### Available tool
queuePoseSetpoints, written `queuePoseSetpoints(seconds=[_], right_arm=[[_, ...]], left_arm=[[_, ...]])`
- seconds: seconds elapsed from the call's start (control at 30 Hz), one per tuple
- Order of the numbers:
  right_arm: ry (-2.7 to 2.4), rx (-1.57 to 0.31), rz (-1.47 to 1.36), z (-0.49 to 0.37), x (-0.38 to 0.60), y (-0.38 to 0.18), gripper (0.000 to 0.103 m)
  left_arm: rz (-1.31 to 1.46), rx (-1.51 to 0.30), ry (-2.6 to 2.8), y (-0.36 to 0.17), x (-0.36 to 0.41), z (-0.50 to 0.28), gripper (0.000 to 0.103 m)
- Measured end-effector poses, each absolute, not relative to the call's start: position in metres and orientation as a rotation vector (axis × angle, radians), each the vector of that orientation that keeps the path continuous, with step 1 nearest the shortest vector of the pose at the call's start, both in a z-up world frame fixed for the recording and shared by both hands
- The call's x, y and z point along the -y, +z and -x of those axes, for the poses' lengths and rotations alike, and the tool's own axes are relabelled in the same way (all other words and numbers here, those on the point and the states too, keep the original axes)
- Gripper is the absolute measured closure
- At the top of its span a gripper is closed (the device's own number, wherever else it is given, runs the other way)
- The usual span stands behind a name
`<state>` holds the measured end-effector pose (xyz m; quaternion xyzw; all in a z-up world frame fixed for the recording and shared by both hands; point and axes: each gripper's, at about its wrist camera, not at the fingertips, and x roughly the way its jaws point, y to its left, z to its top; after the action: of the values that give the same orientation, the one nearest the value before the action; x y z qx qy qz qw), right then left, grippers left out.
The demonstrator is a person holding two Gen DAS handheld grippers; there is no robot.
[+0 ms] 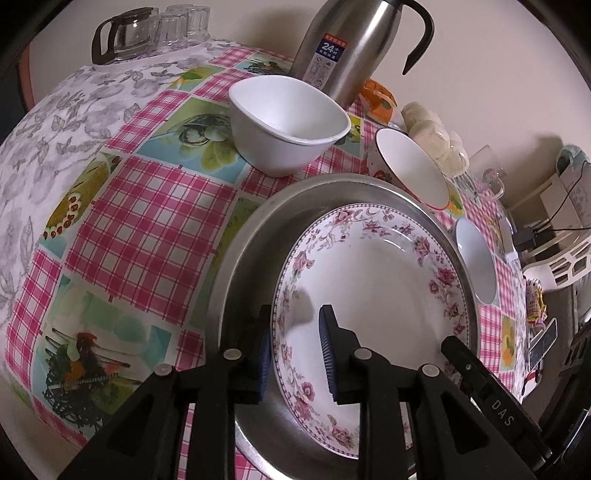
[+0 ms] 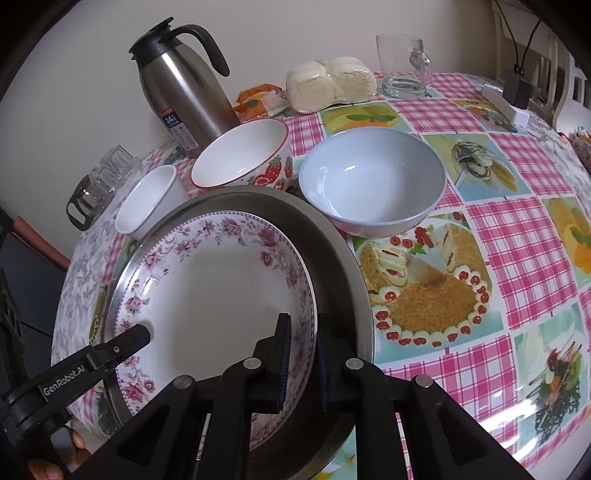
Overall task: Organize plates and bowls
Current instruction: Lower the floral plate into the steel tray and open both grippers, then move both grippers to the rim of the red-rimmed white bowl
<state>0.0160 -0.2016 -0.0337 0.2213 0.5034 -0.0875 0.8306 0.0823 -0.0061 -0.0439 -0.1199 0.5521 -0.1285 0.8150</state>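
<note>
A floral plate (image 1: 373, 280) (image 2: 207, 288) lies in a round steel tray (image 1: 251, 258) (image 2: 332, 254). My left gripper (image 1: 295, 317) is open and straddles the plate's near rim, with a clear gap at its inner pad. My right gripper (image 2: 303, 325) is shut on the opposite rim. Each gripper's tip shows in the other's view, over the plate. Around the tray stand a white square bowl (image 1: 288, 122) (image 2: 147, 199), a strawberry bowl (image 1: 410, 166) (image 2: 240, 155) and a pale blue bowl (image 2: 369, 181) (image 1: 476, 266).
A steel thermos jug (image 1: 343, 44) (image 2: 184, 85) stands by the wall behind the bowls. Bagged buns (image 2: 332, 83), a glass mug (image 2: 402, 66) and a glass pot with tumblers (image 1: 129, 33) line the table's back. A checked cloth (image 2: 517, 258) covers the table.
</note>
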Motion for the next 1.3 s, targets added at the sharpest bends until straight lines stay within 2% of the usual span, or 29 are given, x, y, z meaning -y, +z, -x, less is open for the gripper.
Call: queuePoseSetpoints(seconds=[0.27, 0.47, 0.63, 0.67, 0.73, 0.83, 0.97, 1.07, 1.3], right_arm=[[-0.184, -1.057, -0.468, -0.015, 0.203, -0.03, 0.087], [-0.199, -1.006, -0.439, -0.011, 0.202, -0.011, 0.085], [-0.198, -0.973, -0.41, -0.009, 0.199, 0.0, 0.084], [-0.198, -0.969, -0.406, -0.009, 0.198, 0.001, 0.082], [-0.203, -0.967, -0.396, -0.009, 0.197, 0.002, 0.063], [-0.207, -0.973, -0.371, -0.01, 0.194, 0.001, 0.045], [-0.211, -0.971, -0.322, -0.011, 0.189, 0.003, 0.033], [-0.214, -0.968, -0.307, -0.012, 0.188, 0.002, 0.025], [-0.212, -0.973, -0.285, -0.013, 0.185, 0.0, 0.008]], left_arm=[[0.244, -1.165, -0.27, -0.041, 0.004, -0.082, 0.071], [0.188, -1.144, -0.266, -0.028, 0.008, -0.078, 0.061], [0.153, -1.106, -0.271, -0.013, 0.007, -0.072, 0.057], [0.144, -1.099, -0.269, -0.01, 0.007, -0.071, 0.053], [0.116, -1.088, -0.254, -0.006, 0.008, -0.07, 0.048], [0.084, -1.096, -0.218, -0.005, 0.008, -0.072, 0.043], [0.052, -1.095, -0.156, -0.009, 0.003, -0.073, 0.041], [0.032, -1.098, -0.102, -0.013, -0.002, -0.075, 0.019], [0.023, -1.077, -0.049, -0.015, -0.009, -0.077, 0.016]])
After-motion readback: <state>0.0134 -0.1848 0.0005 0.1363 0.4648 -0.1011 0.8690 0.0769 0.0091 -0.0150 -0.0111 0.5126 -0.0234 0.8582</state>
